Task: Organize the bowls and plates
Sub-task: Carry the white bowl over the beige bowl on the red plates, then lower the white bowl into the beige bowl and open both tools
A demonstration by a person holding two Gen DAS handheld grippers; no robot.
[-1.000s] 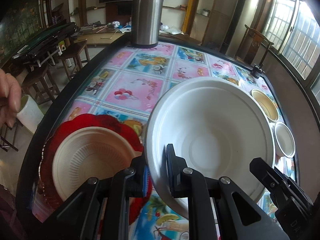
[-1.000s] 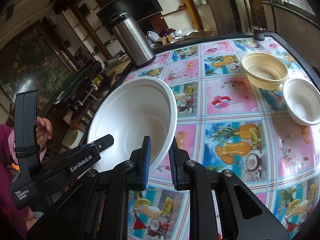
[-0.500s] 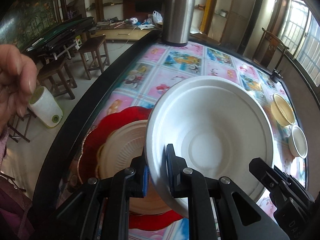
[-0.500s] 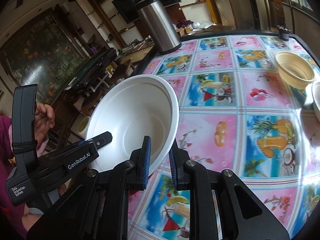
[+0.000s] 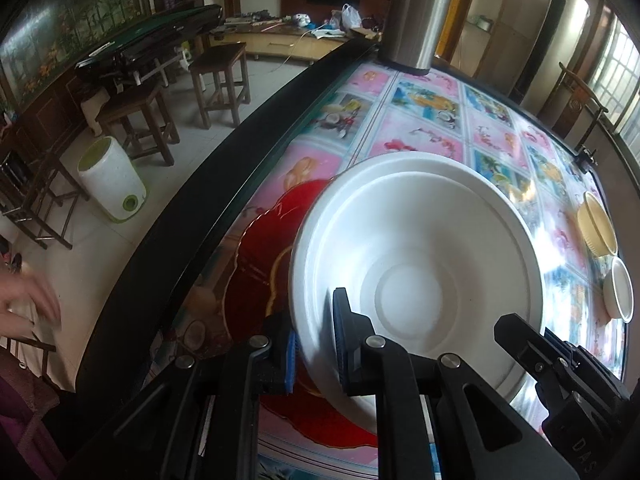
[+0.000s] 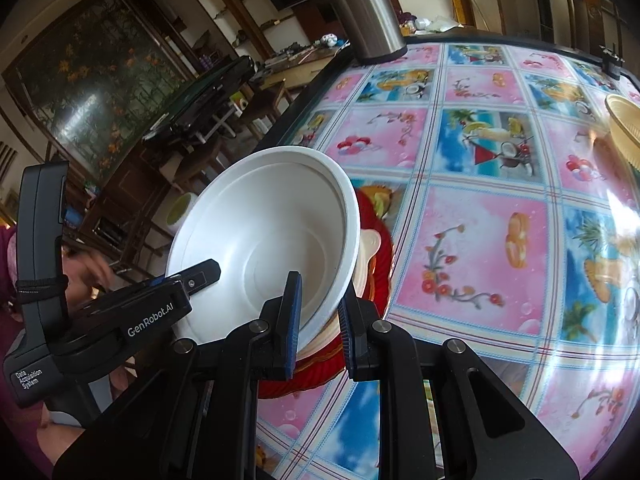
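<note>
A large white foam bowl (image 5: pixel 424 264) is held by both grippers over a red plate (image 5: pixel 256 256) near the table's left edge. My left gripper (image 5: pixel 314 350) is shut on the bowl's near rim. My right gripper (image 6: pixel 318 326) is shut on the opposite rim of the same bowl (image 6: pixel 272 240). A cream plate (image 6: pixel 366 258) lies on the red plate (image 6: pixel 382 252), mostly hidden under the bowl. A beige bowl (image 5: pixel 598 230) and a small white bowl (image 5: pixel 618 294) sit at the far right.
A steel thermos (image 5: pixel 416 16) stands at the table's far edge. The black table rim (image 5: pixel 192 216) runs close by on the left. Stools (image 5: pixel 140 120) and a white bin (image 5: pixel 110 184) are on the floor beyond.
Both grippers have carried the white bowl leftward until it hangs over the red plate and covers the cream plate. The beige and small white bowls have slid toward the right edge of view.
</note>
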